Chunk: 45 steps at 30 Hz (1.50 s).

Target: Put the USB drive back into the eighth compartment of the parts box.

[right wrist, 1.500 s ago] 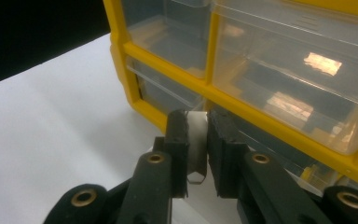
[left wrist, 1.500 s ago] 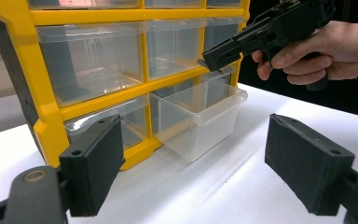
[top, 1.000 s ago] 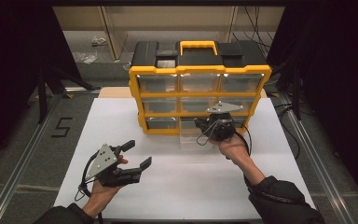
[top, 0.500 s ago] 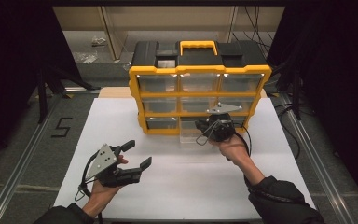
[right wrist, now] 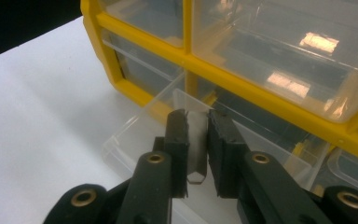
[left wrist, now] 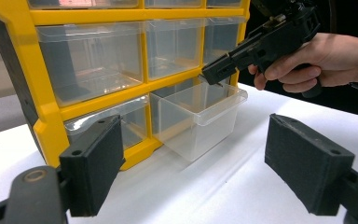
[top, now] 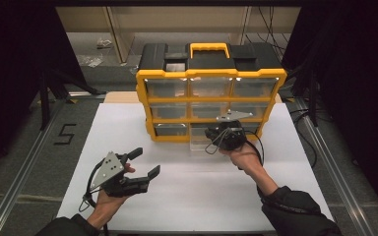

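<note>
The right claw (right wrist: 196,140) is narrowed onto a small flat metal piece (right wrist: 196,149), pinched upright between its two pads, with its lower, angled end poking out below them. In the right gripper view that piece hangs directly over the open mouth of the clear plastic drawer (right wrist: 135,135), so the drawer lies straight below and slightly ahead of the pads. That is the relation the next move seems to depend on: a short drop or release downward, not a reach sideways.

In the left gripper view the same right claw (left wrist: 216,72) points down and in toward the drawer (left wrist: 198,116), its tips just above the back of the drawer's opening, near the cabinet face. The drawer is the middle one of the bottom row, pulled partway out of the yellow organizer cabinet (top: 210,73). Its long axis runs out from the cabinet front toward the person, and its base rests on the white desk (top: 187,196).

The left claw (top: 145,164) stands wide and empty, held low over the desk well to the left of the drawer and clearly apart from it. The right hand (top: 243,155) is by far the nearer, so I judge the placing falls to it, while the left could steady or later push the drawer in.
</note>
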Each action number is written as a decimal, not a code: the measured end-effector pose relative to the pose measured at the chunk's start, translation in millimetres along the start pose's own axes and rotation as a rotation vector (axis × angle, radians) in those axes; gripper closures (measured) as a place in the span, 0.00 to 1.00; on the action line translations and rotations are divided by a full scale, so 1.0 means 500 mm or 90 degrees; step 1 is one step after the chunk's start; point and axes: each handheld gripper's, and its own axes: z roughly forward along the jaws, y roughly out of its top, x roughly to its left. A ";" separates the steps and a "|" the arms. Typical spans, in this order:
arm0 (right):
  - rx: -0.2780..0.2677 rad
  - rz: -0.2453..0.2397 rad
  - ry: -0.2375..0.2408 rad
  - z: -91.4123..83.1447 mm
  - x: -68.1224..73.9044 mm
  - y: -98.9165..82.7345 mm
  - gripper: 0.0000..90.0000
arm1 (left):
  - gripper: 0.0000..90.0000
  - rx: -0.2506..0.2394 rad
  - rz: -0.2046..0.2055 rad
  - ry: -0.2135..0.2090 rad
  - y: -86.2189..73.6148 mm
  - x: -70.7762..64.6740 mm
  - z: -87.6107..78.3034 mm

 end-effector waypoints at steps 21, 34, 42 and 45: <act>-0.002 0.003 0.019 0.004 0.006 -0.001 0.78 | 0.21 0.001 0.001 -0.001 0.000 0.000 0.000; -0.014 -0.006 0.027 -0.006 0.020 0.009 0.48 | 0.21 0.002 0.002 -0.002 0.000 0.000 0.001; -0.014 -0.007 0.027 -0.007 0.026 0.012 0.40 | 0.21 0.002 0.002 -0.002 0.000 0.000 0.001; -0.014 -0.012 0.028 -0.009 0.029 0.013 0.38 | 0.21 0.002 0.001 -0.002 0.000 0.000 0.001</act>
